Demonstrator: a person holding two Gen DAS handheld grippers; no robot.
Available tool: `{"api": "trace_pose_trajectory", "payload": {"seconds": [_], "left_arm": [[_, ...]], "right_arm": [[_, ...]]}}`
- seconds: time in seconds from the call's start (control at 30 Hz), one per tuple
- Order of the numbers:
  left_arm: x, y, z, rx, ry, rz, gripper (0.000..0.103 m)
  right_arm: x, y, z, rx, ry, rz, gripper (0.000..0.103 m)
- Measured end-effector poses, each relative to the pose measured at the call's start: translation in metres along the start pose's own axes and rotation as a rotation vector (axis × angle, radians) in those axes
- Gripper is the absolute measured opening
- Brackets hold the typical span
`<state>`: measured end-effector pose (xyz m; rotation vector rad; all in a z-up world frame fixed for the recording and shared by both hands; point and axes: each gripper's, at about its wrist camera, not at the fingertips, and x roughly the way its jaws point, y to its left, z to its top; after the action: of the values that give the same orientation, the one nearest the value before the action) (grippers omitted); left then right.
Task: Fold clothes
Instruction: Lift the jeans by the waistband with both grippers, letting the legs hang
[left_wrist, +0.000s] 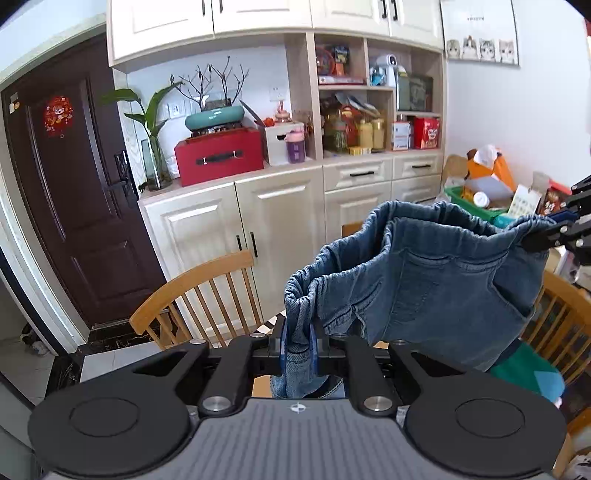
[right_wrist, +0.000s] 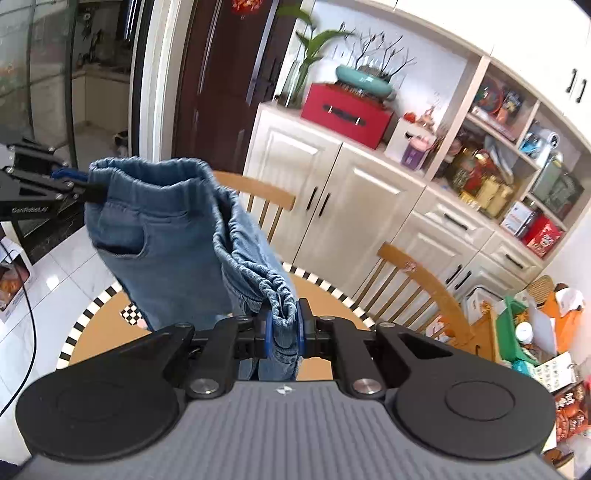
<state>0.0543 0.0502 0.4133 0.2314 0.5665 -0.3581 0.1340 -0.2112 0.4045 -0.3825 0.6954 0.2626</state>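
A pair of blue denim trousers (left_wrist: 436, 273) with an elastic waistband hangs in the air between my two grippers. My left gripper (left_wrist: 298, 345) is shut on one end of the waistband. My right gripper (right_wrist: 283, 332) is shut on the other end of the waistband; the trousers (right_wrist: 166, 236) sag between them. The right gripper also shows at the right edge of the left wrist view (left_wrist: 554, 230), and the left gripper at the left edge of the right wrist view (right_wrist: 79, 186). The legs hang down over the round table (right_wrist: 110, 321).
The round table has an orange top with a black-and-white checked rim. Wooden chairs (left_wrist: 199, 295) (right_wrist: 417, 284) stand around it. White cabinets (left_wrist: 280, 229) with a red box (left_wrist: 218, 155) are behind. A green garment (left_wrist: 528, 373) lies at the right. Clutter boxes (right_wrist: 528, 332) sit on the floor.
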Motion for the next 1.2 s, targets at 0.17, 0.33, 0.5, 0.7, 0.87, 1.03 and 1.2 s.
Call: {"api": "trace_pose_trajectory", "payload": {"seconds": [0.17, 0.33, 0.5, 0.7, 0.87, 1.03, 1.2], "left_arm": [[-0.065, 0.003, 0.019, 0.000, -0.081, 0.032, 0.012], [-0.142, -0.001, 0.061, 0.018, -0.208, 0.072, 0.012], [-0.201, -0.012, 0.105, 0.053, -0.322, 0.119, 0.012], [-0.152, -0.023, 0.108, 0.065, -0.200, 0.092, 0.012], [-0.051, -0.025, 0.076, 0.044, -0.039, 0.003, 0.012], [0.038, -0.015, 0.064, 0.031, 0.045, -0.043, 0.012], [0.123, 0.011, 0.060, 0.050, 0.100, -0.050, 0.012]], "right_arm": [[-0.066, 0.004, 0.017, -0.041, -0.076, -0.057, 0.012], [-0.139, 0.004, 0.044, -0.065, -0.175, -0.119, 0.012], [-0.190, -0.005, 0.068, -0.073, -0.275, -0.168, 0.012], [-0.137, -0.022, 0.064, -0.067, -0.165, -0.144, 0.012], [-0.040, -0.036, 0.042, -0.032, -0.016, -0.104, 0.012], [0.041, -0.049, 0.029, -0.001, 0.073, -0.076, 0.012], [0.103, -0.065, 0.024, 0.055, 0.112, -0.048, 0.012]]}}
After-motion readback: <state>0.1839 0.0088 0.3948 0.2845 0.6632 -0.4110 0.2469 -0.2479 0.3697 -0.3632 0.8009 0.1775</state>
